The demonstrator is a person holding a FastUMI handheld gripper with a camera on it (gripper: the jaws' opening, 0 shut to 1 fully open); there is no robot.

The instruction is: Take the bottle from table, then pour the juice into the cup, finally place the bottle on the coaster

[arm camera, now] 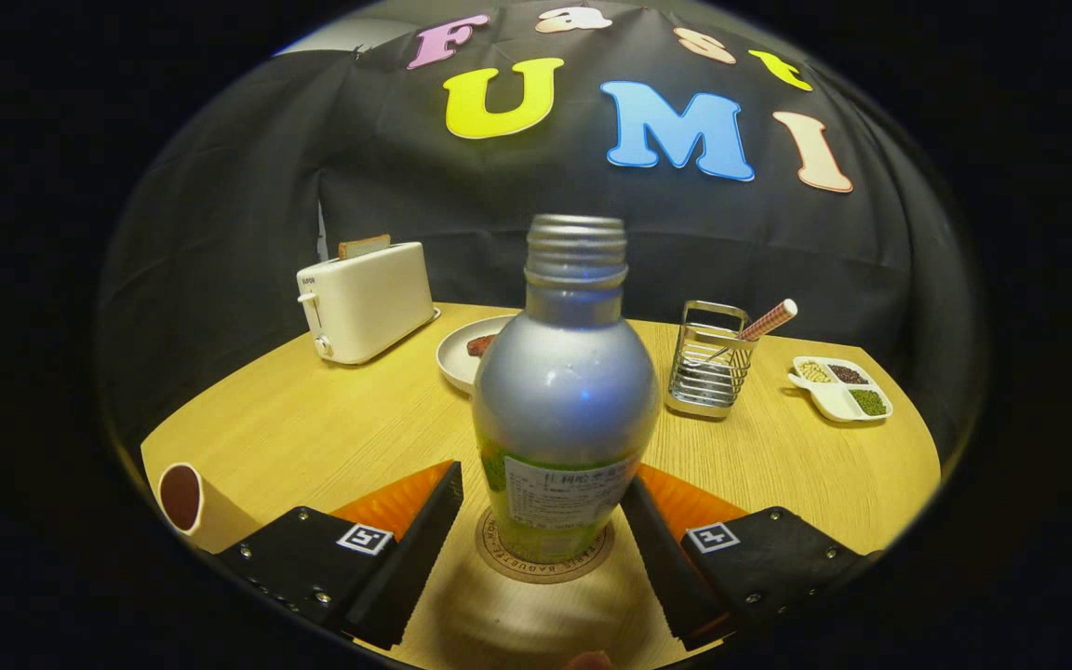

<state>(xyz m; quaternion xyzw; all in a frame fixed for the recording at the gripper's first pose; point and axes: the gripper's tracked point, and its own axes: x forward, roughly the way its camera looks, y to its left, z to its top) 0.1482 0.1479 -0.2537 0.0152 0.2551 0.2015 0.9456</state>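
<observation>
Flanking the bottle, the hand-held gripper stands open, holding nothing; we judge the bottle set on its coaster, leaving only withdrawal.

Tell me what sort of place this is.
Likely a mock breakfast table in a demo booth: a toaster, a plate and a cutlery rack on a wooden table. The open gripper flanks a bottle on its coaster.
</observation>
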